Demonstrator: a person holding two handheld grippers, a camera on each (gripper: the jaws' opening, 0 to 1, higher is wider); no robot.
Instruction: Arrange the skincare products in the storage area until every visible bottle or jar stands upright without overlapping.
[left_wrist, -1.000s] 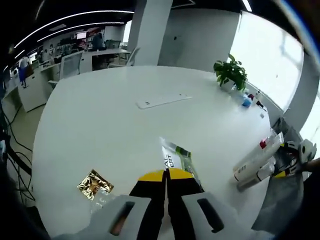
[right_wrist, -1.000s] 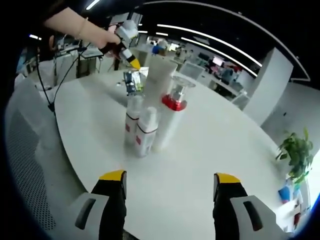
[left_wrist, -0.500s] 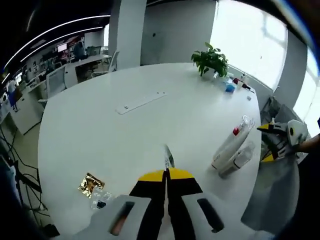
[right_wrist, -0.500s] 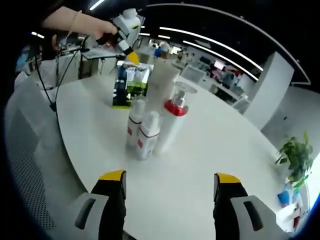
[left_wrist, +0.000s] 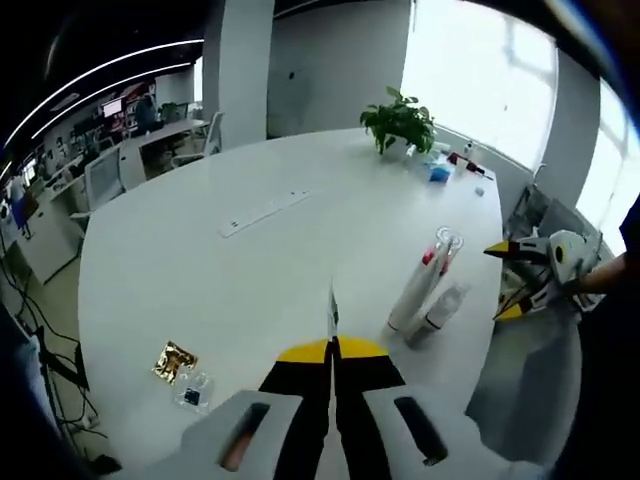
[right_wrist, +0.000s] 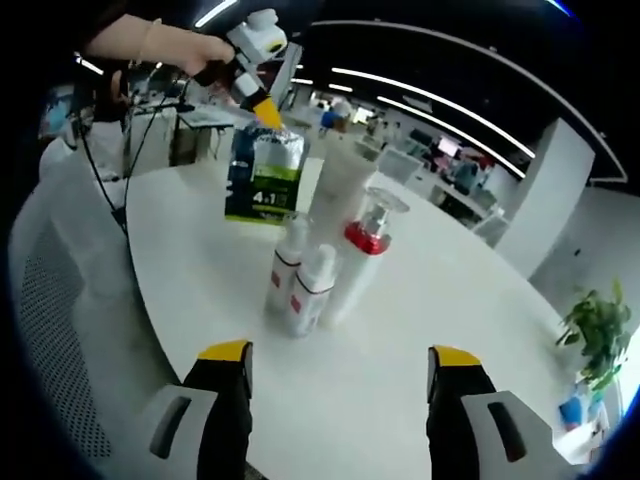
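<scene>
We grasp a packet (right_wrist: 262, 172) in our left tongs (right_wrist: 266, 117), lifted near the bottles (right_wrist: 318, 272), while our right tongs (right_wrist: 338, 362) stay released.

sachet (left_wrist: 331, 312) edge-on, print hidden | tall tube (right_wrist: 338, 190) partly behind sachet

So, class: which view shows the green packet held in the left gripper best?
The right gripper view: the packet hangs face-on from the left gripper, with its print showing. In the left gripper view the packet is edge-on, a thin sliver above the shut jaws.
</scene>
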